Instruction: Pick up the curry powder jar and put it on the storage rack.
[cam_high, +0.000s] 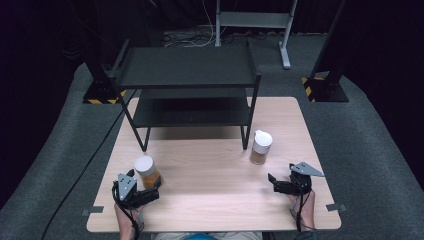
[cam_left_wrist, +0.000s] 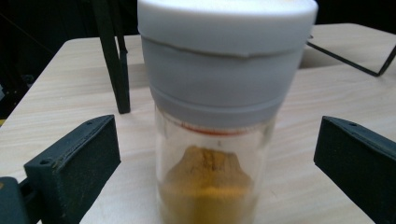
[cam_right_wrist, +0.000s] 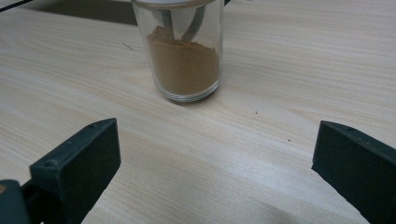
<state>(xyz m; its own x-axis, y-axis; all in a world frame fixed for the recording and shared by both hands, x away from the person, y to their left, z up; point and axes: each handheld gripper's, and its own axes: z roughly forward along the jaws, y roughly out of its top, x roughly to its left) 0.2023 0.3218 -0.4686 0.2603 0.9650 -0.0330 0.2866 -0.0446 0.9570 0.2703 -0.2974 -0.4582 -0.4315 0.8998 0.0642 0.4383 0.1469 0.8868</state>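
Lab, dark curtains, hazard-striped stand bases (cam_high: 102, 96)

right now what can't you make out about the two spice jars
- Left glass jar with grey-white lid: base cut off by the left gripper view's bottom edge, and too close, so it is blurred.
- Right glass jar of brown powder: lid cut off by the right gripper view's top edge.
- High view: any label is too small to read.

black two-tier shelf rack (cam_high: 187, 75) at far edge | wooden table (cam_high: 220, 200) | grey carpet (cam_high: 380, 150)

Dim surroundings, table (cam_high: 210, 170) lit from above; soft shadows; near jar (cam_left_wrist: 219, 116) blurred in left gripper view.
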